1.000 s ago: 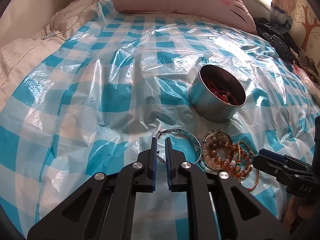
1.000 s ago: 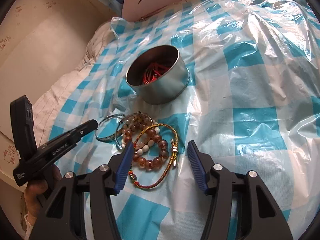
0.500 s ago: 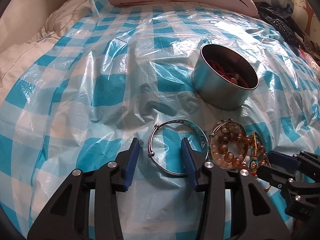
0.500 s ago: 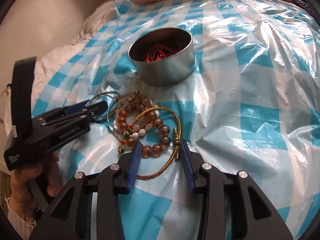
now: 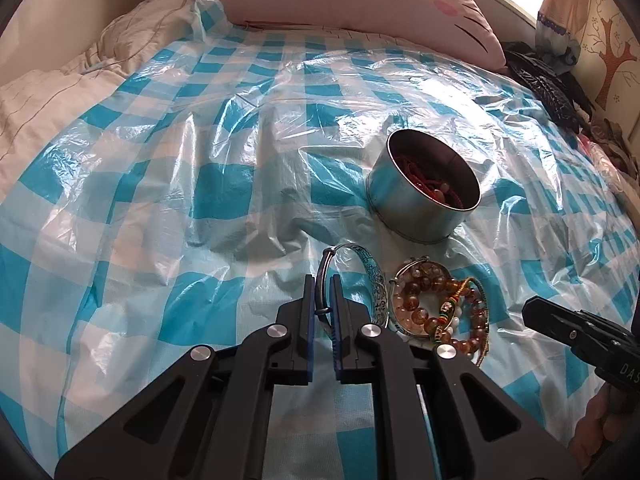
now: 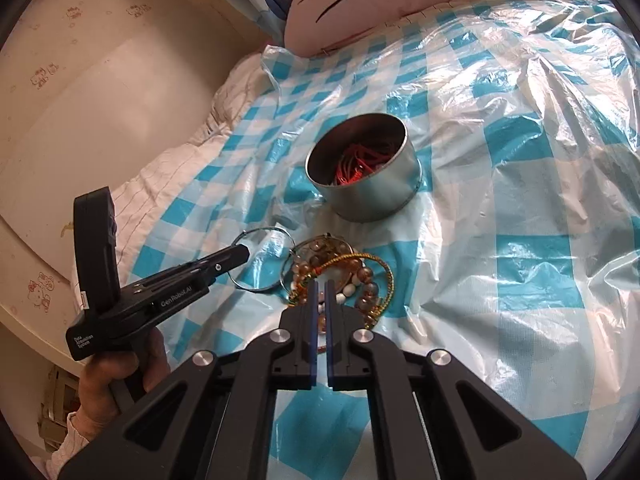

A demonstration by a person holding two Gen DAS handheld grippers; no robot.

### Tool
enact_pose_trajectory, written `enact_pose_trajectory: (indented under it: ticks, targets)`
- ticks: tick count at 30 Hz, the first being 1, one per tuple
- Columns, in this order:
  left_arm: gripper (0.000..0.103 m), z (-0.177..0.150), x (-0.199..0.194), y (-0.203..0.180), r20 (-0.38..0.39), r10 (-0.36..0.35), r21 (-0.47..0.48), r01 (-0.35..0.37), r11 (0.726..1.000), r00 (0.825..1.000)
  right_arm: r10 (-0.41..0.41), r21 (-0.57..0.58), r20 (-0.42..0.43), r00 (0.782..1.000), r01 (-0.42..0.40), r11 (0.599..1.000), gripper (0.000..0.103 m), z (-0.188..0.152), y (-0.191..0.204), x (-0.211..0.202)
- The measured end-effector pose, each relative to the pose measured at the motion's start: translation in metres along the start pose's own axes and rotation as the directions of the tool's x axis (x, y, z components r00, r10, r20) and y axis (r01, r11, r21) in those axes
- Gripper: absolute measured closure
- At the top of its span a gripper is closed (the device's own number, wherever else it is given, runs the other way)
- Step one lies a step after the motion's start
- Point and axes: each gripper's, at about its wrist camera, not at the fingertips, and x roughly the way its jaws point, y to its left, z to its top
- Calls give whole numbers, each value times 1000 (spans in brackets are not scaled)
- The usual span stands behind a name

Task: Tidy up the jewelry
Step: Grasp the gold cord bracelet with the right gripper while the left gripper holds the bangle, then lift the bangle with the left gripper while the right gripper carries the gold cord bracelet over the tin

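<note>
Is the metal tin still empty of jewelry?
No: in the right wrist view the metal tin already holds red corded jewelry inside.

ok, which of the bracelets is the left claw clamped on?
The silver bangle with the teal patterned band, leftmost of the group. The left claw pinches its thin wire side. The amber bead bracelets and gold cord lie beside it.

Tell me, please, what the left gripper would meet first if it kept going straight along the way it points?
The left gripper is shut on the near rim of the silver bangle, so that is already between its pads. Beyond the bangle, it would probably press into the checked plastic sheet, passing left of the tin.
</note>
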Motion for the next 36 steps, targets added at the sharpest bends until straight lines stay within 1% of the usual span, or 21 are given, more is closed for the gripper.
enact_pose_trajectory:
  ticks: [1,2,3,4,7,8,11,13,14,15,16,17,19,21,23,25,29,33,36]
  targets:
    - [96,0,-1,0,0,-2,-1,2,1000,1000,-17,-37,-22,1000,17,999,99,-1,8,5]
    - [96,0,-1,0,-1,-1,1,1,1000,1000,-48,-70,-62,997,44,997,97,-2,14,14]
    - [96,0,0,-1,-3,0,3,0,1000,1000,-74,-94,-101,992,64,993,77,-4,19,24]
    - [96,0,1,-1,-6,-3,3,3,1000,1000,-89,-122,-119,989,75,990,56,-6,25,31]
    - [96,0,1,-2,-9,-5,6,5,1000,1000,-121,-212,-126,985,93,973,55,-8,42,41]
    - [96,0,2,-2,-9,-6,7,6,1000,1000,-146,-241,-127,981,113,964,55,-8,46,45]
    - [96,-1,2,-4,-7,-7,8,8,1000,1000,-227,-305,-145,963,174,936,58,-9,53,65]
    - [96,-1,2,-6,-6,-8,12,8,1000,1000,-259,-316,-157,953,200,928,59,-6,50,77]
    - [96,-1,2,-6,-6,-9,14,9,1000,1000,-248,-302,-162,955,192,934,60,-4,47,80]
    - [96,-1,2,-7,-7,-10,15,10,1000,1000,-230,-277,-162,960,179,944,65,-1,43,79]
    - [96,-1,2,-7,-7,-9,16,9,1000,1000,-202,-239,-166,965,159,958,77,2,37,79]
    - [96,-1,3,-7,-7,-9,16,10,1000,1000,-169,-197,-166,972,135,971,83,4,31,77]
    - [96,-1,3,-7,-7,-11,14,11,1000,1000,-106,-113,-149,983,89,990,88,6,19,69]
    - [96,-1,3,-8,-7,-11,15,11,1000,1000,-45,-37,-126,991,41,998,93,9,8,60]
    - [96,-1,2,-7,-7,-12,14,12,1000,1000,10,28,-88,996,-7,1000,94,11,0,50]
    - [96,-1,2,-8,-4,-18,13,18,1000,1000,78,85,-39,996,-74,994,94,13,-6,39]
    - [96,0,-2,-10,8,-33,14,33,999,999,181,151,61,982,-188,970,94,14,-11,16]
    - [96,2,-12,-12,28,-47,15,46,999,999,228,166,120,966,-246,955,94,16,-13,2]
    - [96,5,-21,-14,44,-51,22,50,999,998,234,172,137,963,-256,951,94,16,-16,-3]
